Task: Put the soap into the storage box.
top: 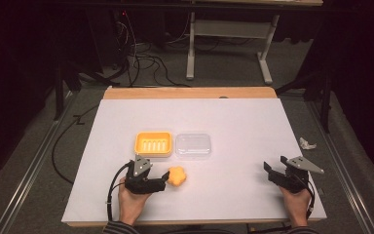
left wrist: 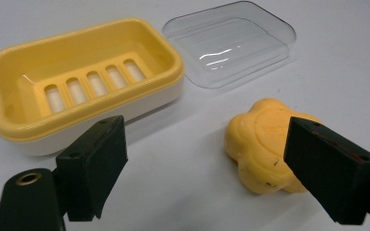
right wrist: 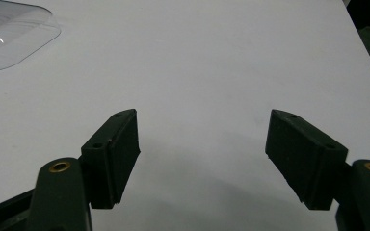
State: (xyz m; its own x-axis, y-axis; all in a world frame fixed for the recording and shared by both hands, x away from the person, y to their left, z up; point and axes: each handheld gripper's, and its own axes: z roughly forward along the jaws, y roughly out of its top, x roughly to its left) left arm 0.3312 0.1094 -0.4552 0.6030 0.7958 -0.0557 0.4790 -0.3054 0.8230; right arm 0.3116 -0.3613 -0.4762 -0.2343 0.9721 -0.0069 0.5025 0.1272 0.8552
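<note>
One flower-shaped orange soap (top: 177, 176) lies flat on the white tabletop (top: 233, 126), near the front edge and left of centre. Its outline is lobed and roughly round, so no long axis can be told. Your left gripper (top: 164, 179) sits just to its left, pointing along the front edge toward the right, jaws spread wide. In the left gripper view, one jaw covers the soap's (left wrist: 262, 144) right side while the other stands well apart from it; whether the nearer jaw touches the soap cannot be told.

Behind the soap, toward the middle of the tabletop, rests a yellow soap dish (top: 153, 144) with a slotted tray, its long axis running parallel to the front edge. Just beside it on the right lies a clear plastic lid (top: 193, 145), aligned the same way.

Your right gripper (top: 270, 171) rests near the front right corner, jaws wide apart with nothing between them.
</note>
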